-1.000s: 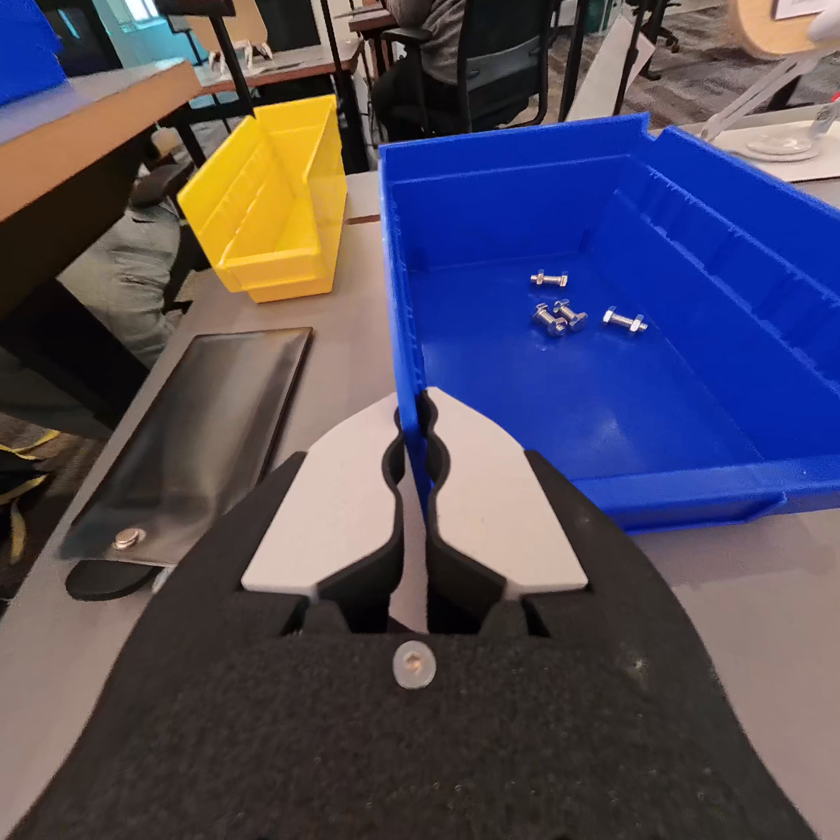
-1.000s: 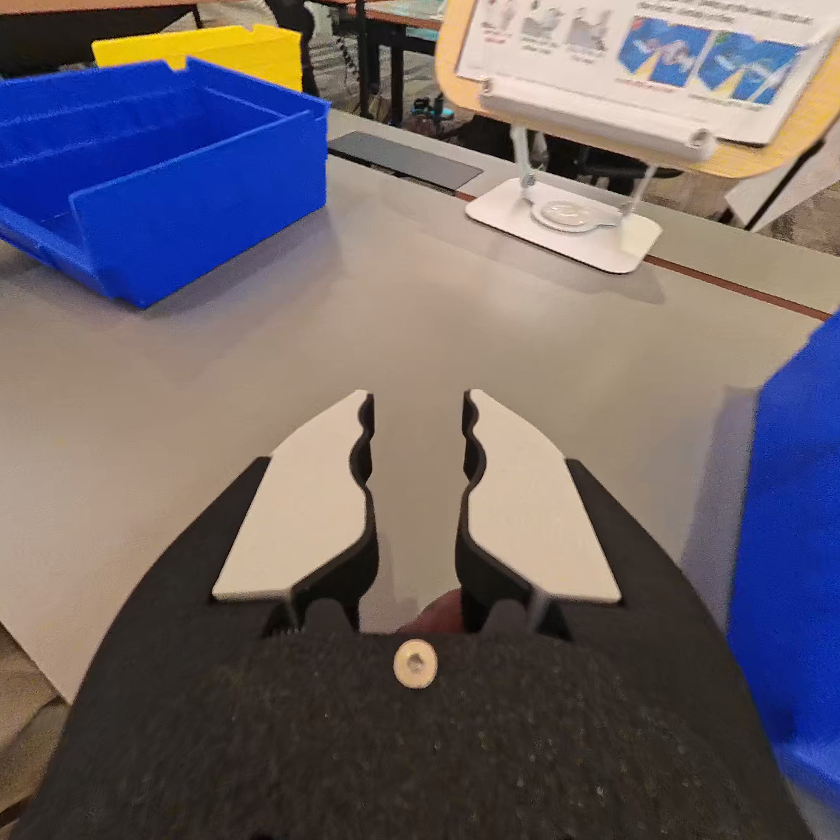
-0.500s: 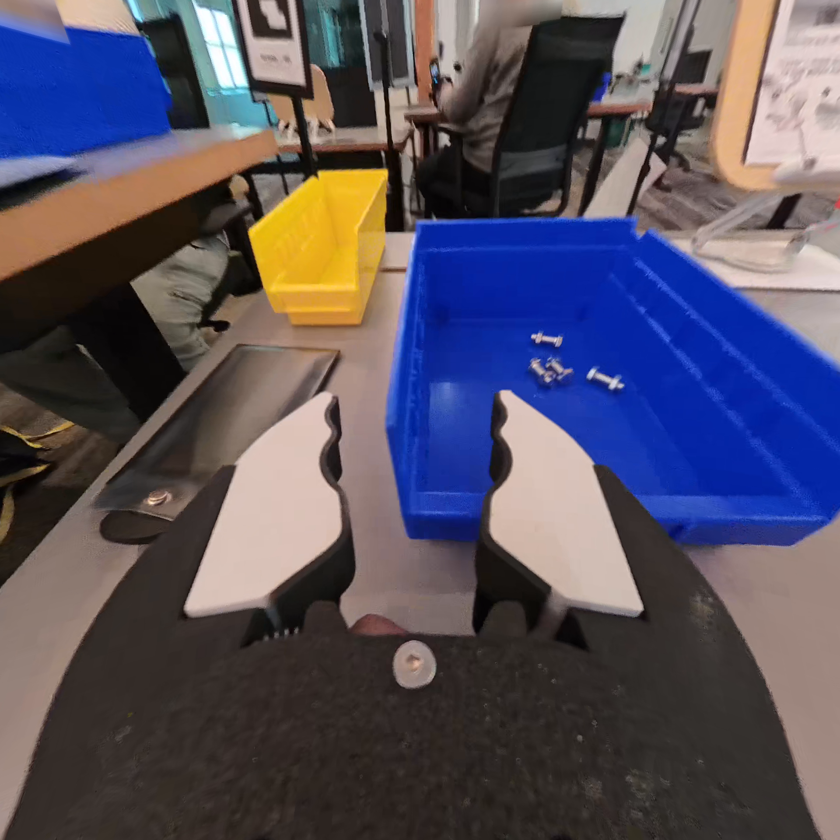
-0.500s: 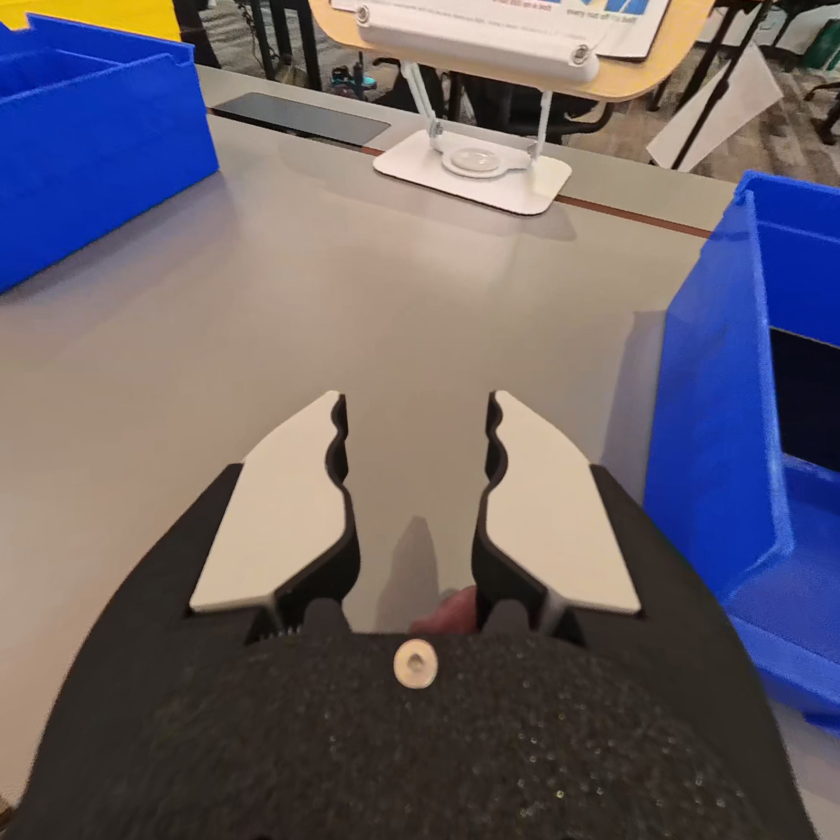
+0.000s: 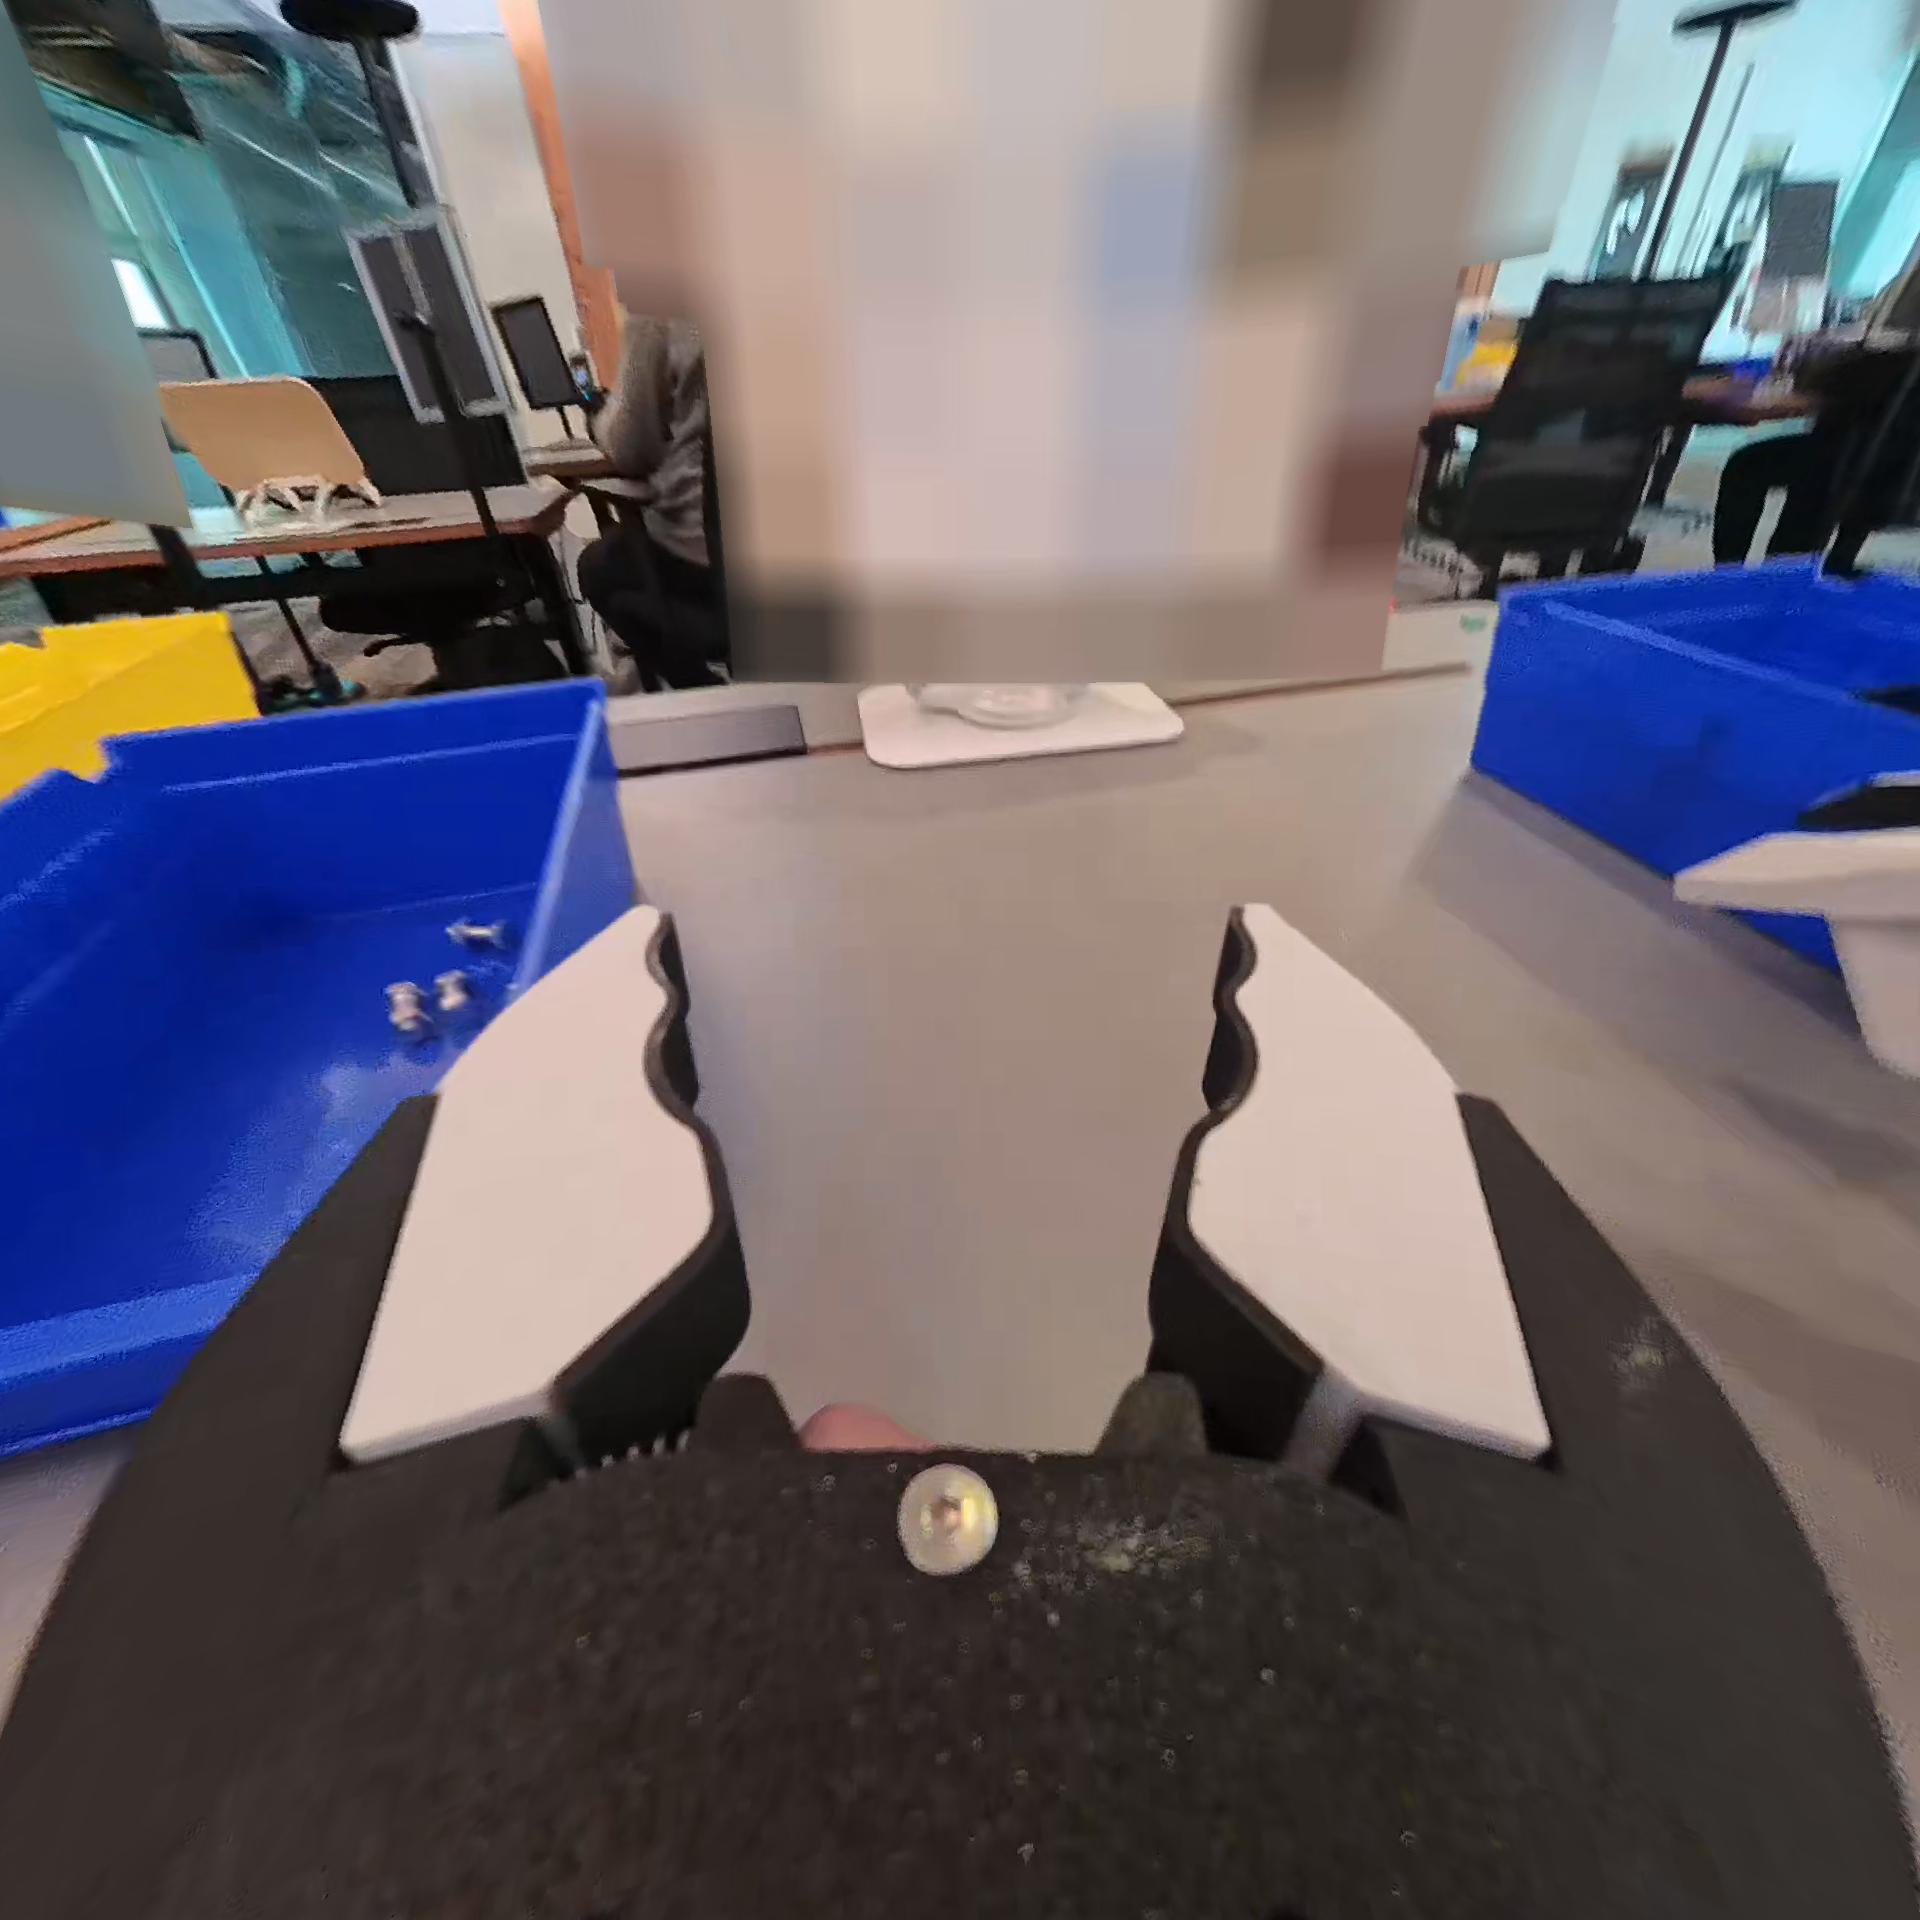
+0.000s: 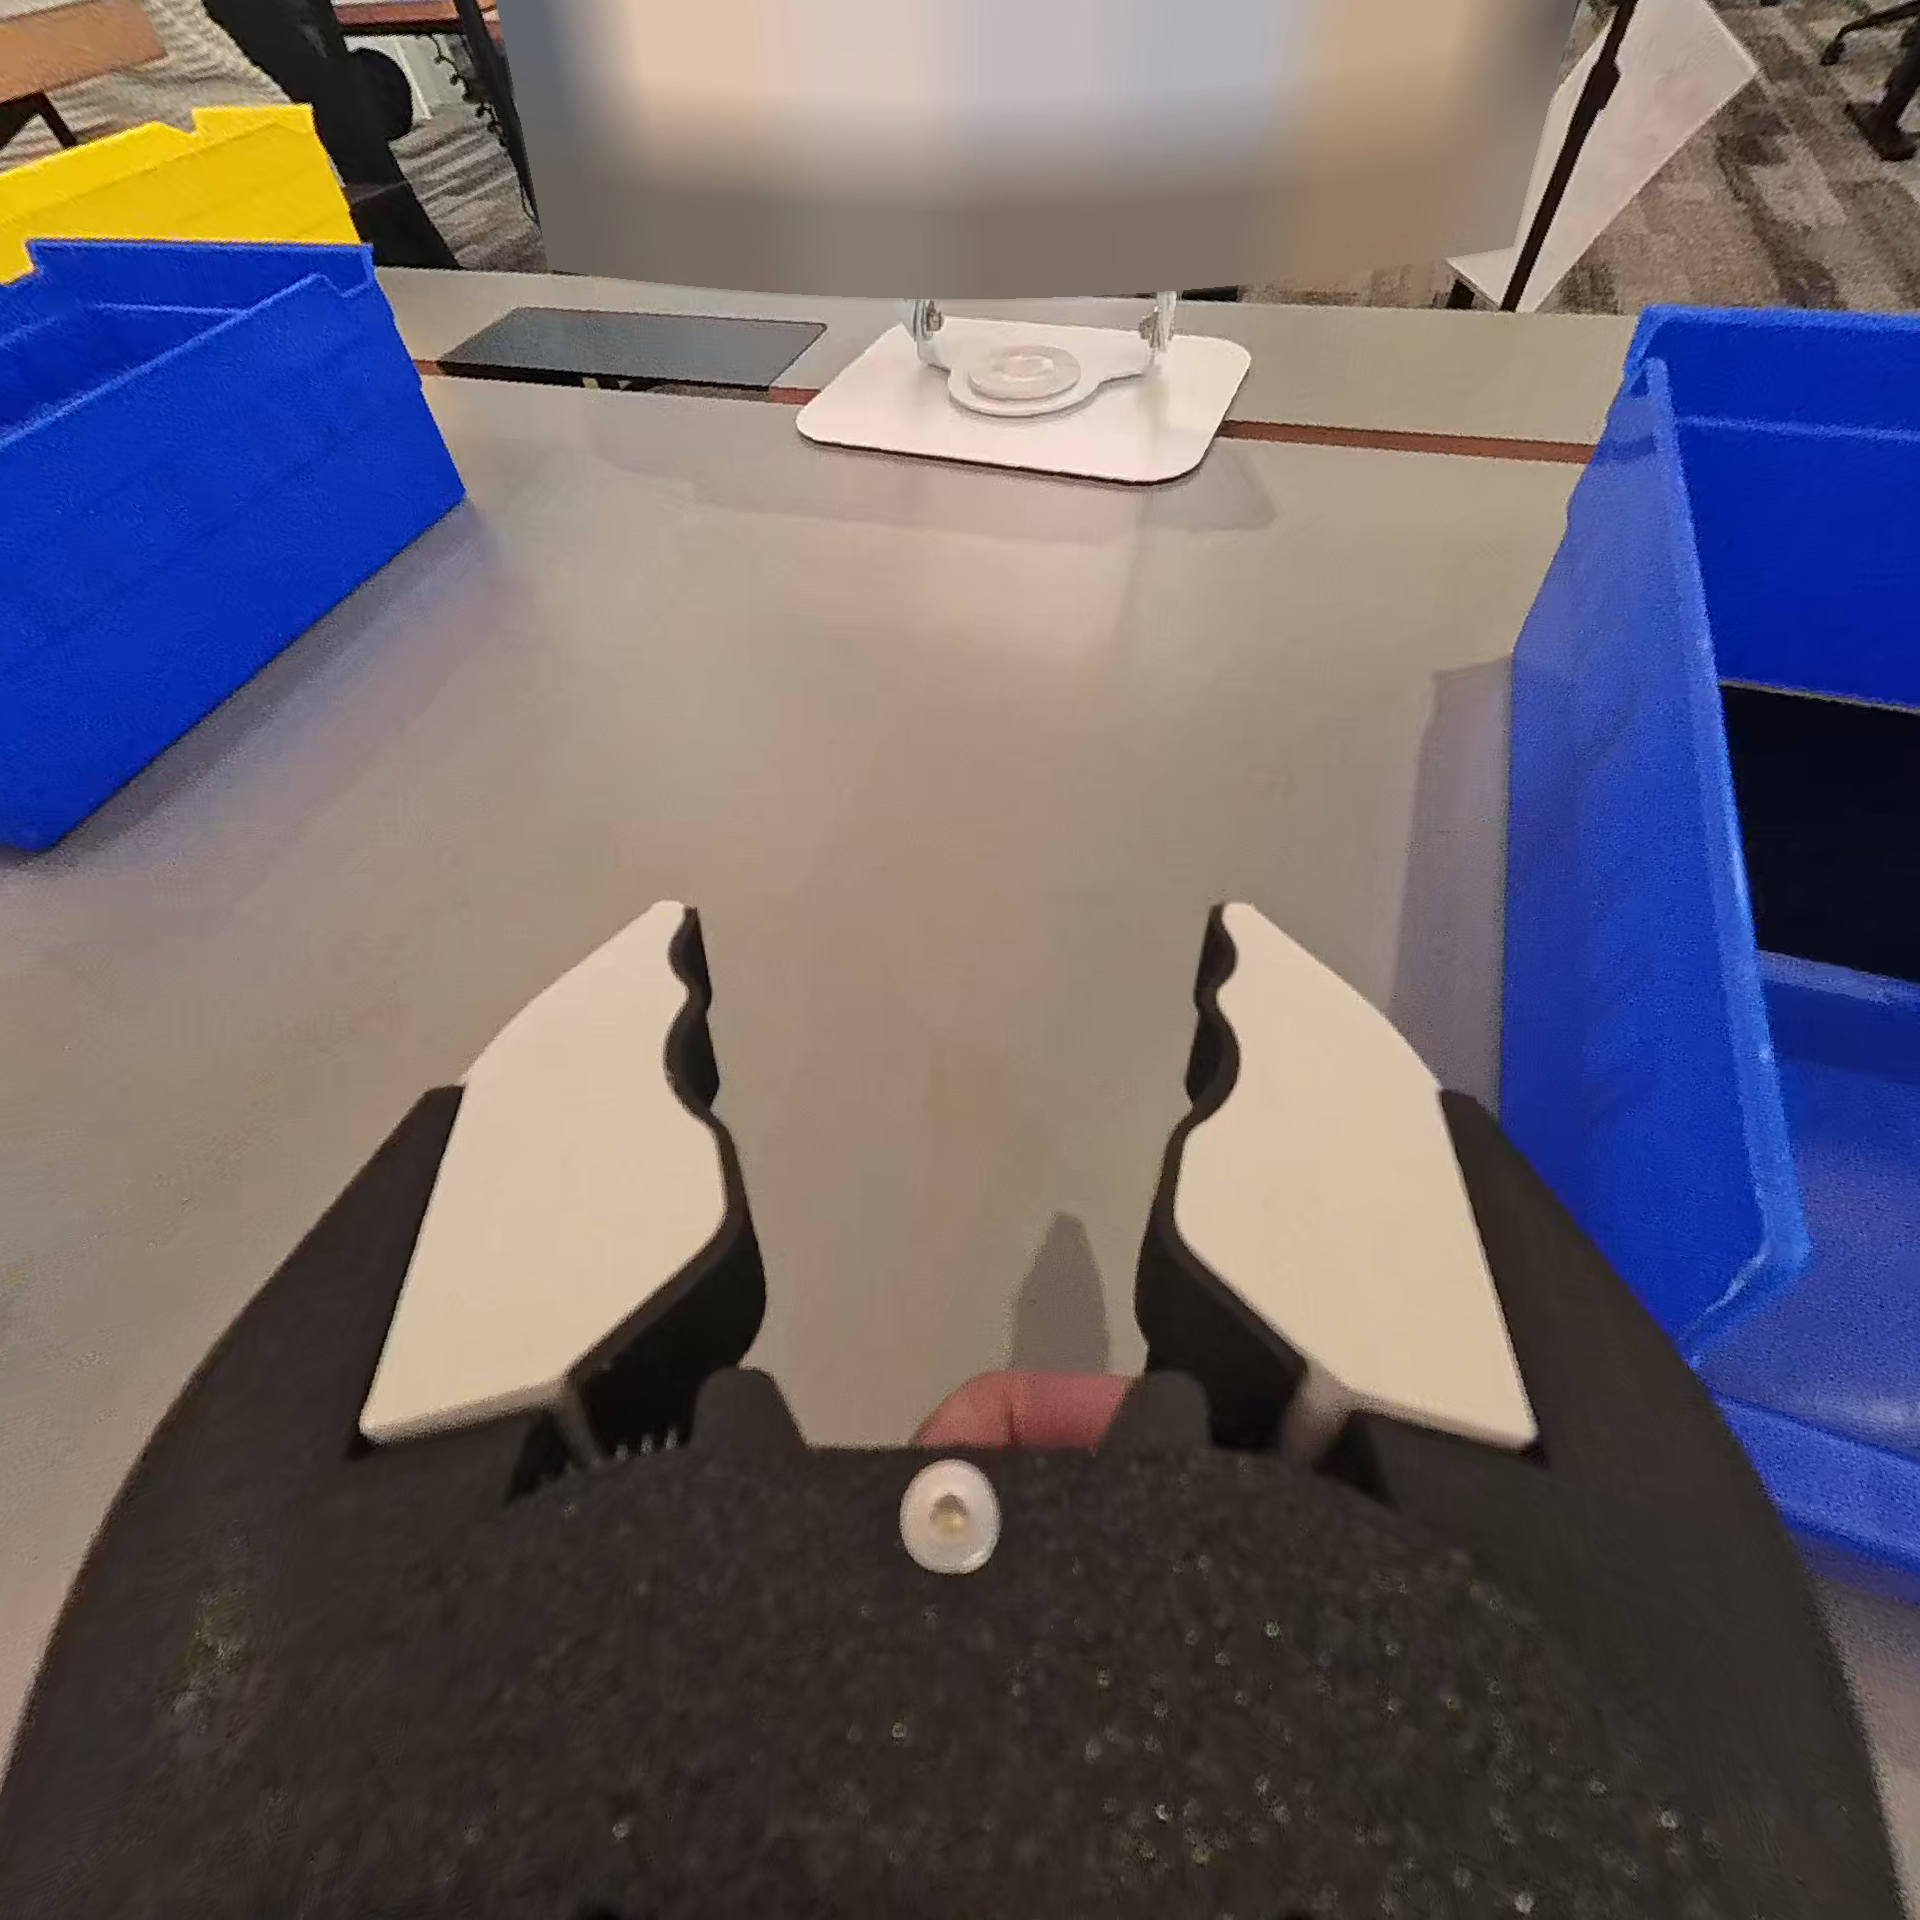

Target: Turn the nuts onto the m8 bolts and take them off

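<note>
Both grippers have swung round since the previous frames: the left one, formerly nearly closed and aimed into the left bin, now faces across the grey worktop point(image 6: 935, 707) with its jaws spread, and the right one has squared up to the far edge.

Largest first. A blue bin point(image 5: 239, 1039) sits at the worktop's left edge, with a yellow bin point(image 5: 114, 675) behind it. A second blue bin point(image 6: 1662, 935) stands at the right edge; what it holds cannot be made out. A white stand base point(image 6: 1029, 400) rests at the middle of the far edge, a dark flat panel point(image 6: 634, 348) just beside it to the left.

The left gripper point(image 5: 945, 935) is released and holds nothing. The right gripper point(image 6: 951, 930) is likewise released and empty, hovering over bare worktop between the two blue bins.

The bolts point(image 5: 426, 1003), apparently with nuts already on them, lie loose on the floor of the left bin, near its right wall and just left of the left gripper's fingertip.

Assessment: no fastener is in hand; the step is the approach before a first pick. The next move calls for the left gripper to turn left and dip into the bin, closing on one bolt clear of its neighbours.
</note>
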Motion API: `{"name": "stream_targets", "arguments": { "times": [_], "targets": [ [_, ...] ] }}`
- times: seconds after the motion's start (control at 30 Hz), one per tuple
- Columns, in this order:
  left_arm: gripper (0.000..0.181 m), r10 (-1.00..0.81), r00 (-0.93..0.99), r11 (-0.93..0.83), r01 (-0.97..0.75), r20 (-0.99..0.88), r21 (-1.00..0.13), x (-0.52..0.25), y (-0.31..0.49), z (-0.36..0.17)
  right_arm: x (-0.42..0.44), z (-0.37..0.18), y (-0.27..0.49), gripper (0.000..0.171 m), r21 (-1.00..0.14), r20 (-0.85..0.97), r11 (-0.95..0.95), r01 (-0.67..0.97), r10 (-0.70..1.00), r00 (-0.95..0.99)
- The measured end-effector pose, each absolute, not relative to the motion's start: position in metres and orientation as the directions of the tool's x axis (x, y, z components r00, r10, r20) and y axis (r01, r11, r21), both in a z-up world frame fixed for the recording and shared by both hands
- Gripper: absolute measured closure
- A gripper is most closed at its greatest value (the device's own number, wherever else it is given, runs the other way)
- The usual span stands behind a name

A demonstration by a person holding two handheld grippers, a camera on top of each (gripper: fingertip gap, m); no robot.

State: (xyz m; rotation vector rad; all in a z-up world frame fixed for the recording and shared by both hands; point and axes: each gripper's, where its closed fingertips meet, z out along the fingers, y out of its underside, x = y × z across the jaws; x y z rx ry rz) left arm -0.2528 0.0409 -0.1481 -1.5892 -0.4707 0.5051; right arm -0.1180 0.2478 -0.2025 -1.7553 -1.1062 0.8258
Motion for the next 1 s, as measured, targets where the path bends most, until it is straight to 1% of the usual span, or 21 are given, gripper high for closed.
{"name": "stream_targets", "arguments": {
  "times": [0.07,0.13,0.23,0.5,0.83,1.0],
  "targets": [
    [0.085,0.579,0.812,-0.136,0.005,-0.075,-0.991,-0.249,0.052,-0.162,-0.118,-0.204,0.248,0.079,-0.911,-0.064,-0.214,0.352,0.917,0.393],
    [0.086,0.561,0.826,-0.167,0.044,-0.058,-0.985,-0.244,0.059,-0.172,-0.115,-0.204,0.247,0.078,-0.912,-0.039,-0.199,0.360,0.913,0.405],
    [0.087,0.541,0.841,-0.149,0.114,0.015,-0.982,-0.242,0.060,-0.177,-0.112,-0.203,0.245,0.077,-0.915,-0.033,-0.193,0.353,0.910,0.412],
    [0.092,0.541,0.835,-0.151,0.210,0.098,-0.966,-0.251,0.050,-0.187,-0.108,-0.202,0.247,0.078,-0.918,-0.024,-0.192,0.347,0.900,0.435],
    [0.096,0.553,0.828,-0.171,0.217,0.089,-0.961,-0.257,0.047,-0.190,-0.113,-0.202,0.245,0.080,-0.918,-0.008,-0.174,0.356,0.907,0.421],
    [0.107,0.588,0.807,-0.200,0.210,0.054,-0.957,-0.272,0.026,-0.174,-0.116,-0.203,0.241,0.081,-0.920,-0.010,-0.166,0.355,0.915,0.403]
  ]
}}
